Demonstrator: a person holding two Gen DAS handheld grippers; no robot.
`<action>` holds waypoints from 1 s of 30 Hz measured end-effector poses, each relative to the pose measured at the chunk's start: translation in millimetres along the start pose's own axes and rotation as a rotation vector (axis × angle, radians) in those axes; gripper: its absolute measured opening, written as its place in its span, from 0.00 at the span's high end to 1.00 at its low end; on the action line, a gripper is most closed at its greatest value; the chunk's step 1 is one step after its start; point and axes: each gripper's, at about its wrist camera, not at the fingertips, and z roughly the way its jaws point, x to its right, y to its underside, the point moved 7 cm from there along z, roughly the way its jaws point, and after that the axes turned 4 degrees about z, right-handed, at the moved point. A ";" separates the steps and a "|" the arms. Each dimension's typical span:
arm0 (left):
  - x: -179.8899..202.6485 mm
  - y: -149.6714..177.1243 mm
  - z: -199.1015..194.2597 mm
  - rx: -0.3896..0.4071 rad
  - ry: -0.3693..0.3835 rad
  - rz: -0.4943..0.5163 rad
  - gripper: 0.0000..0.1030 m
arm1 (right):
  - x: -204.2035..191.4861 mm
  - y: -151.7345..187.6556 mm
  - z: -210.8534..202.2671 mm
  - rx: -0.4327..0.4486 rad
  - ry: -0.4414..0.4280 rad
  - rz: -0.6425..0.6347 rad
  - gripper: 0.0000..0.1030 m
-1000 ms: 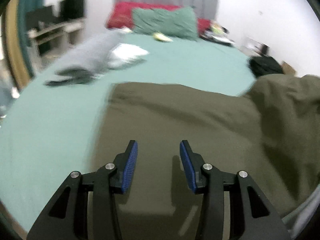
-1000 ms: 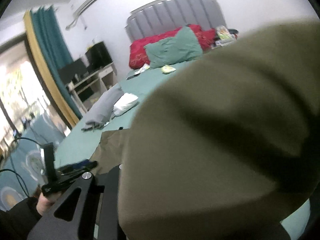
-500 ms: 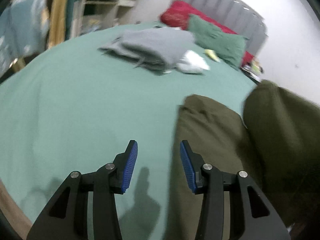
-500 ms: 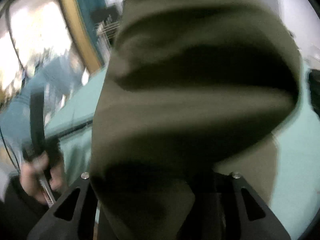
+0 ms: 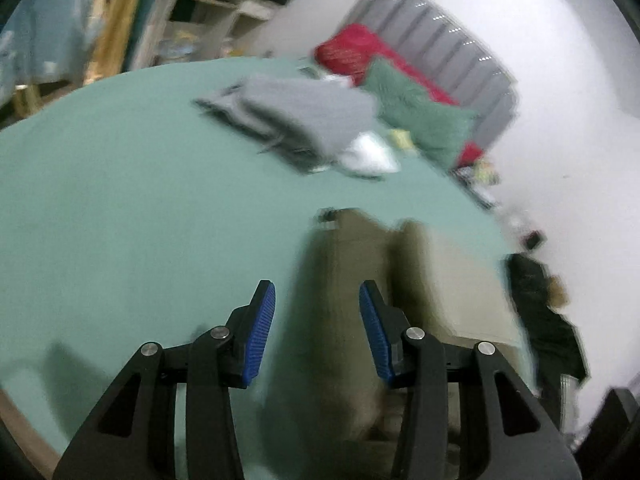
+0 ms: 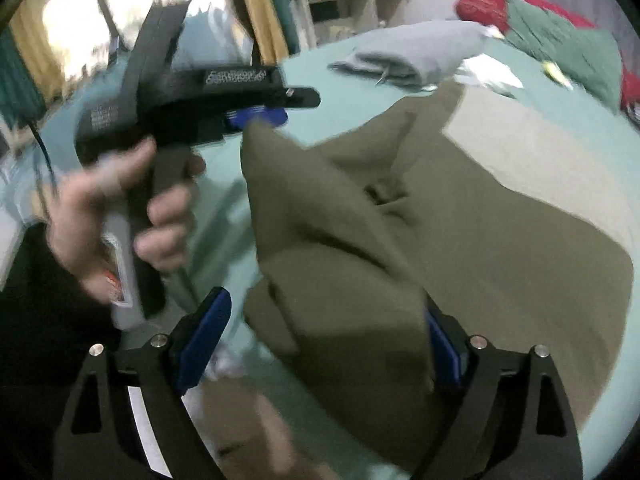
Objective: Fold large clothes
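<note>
A large olive-green garment [image 6: 460, 216] lies bunched on the teal bed sheet [image 6: 328, 52]; part of it shows a lighter inner side. In the right wrist view my right gripper [image 6: 324, 334] is open, with a fold of the garment between its blue pads. My left gripper [image 6: 256, 116], held in a hand, hovers at the garment's raised left corner. In the left wrist view my left gripper [image 5: 316, 324] is open above the sheet [image 5: 140, 200], with the blurred garment [image 5: 352, 280] just beyond its fingertips.
A folded grey garment [image 5: 304, 112] and a white item [image 5: 368, 152] lie further up the bed. Green [image 5: 416, 112] and red pillows [image 5: 360, 48] lean on the grey headboard [image 5: 440, 40]. A dark pile [image 5: 544, 320] sits at the bed's right. Shelves and curtains stand at left.
My right gripper has opened and the garment has dropped from in front of its camera onto the bed. My left gripper has swung back toward the garment's edge.
</note>
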 end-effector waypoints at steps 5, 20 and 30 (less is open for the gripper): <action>64.6 6.8 -17.5 0.000 0.266 0.118 0.42 | 13.8 6.8 -55.9 0.132 -0.049 0.126 0.13; 49.8 108.6 17.0 -0.393 -0.054 0.366 0.65 | 121.8 51.0 8.0 0.160 0.299 0.284 0.06; 50.5 79.8 -22.1 -0.330 -0.112 0.374 0.48 | 117.3 48.3 6.8 0.100 0.310 0.241 0.04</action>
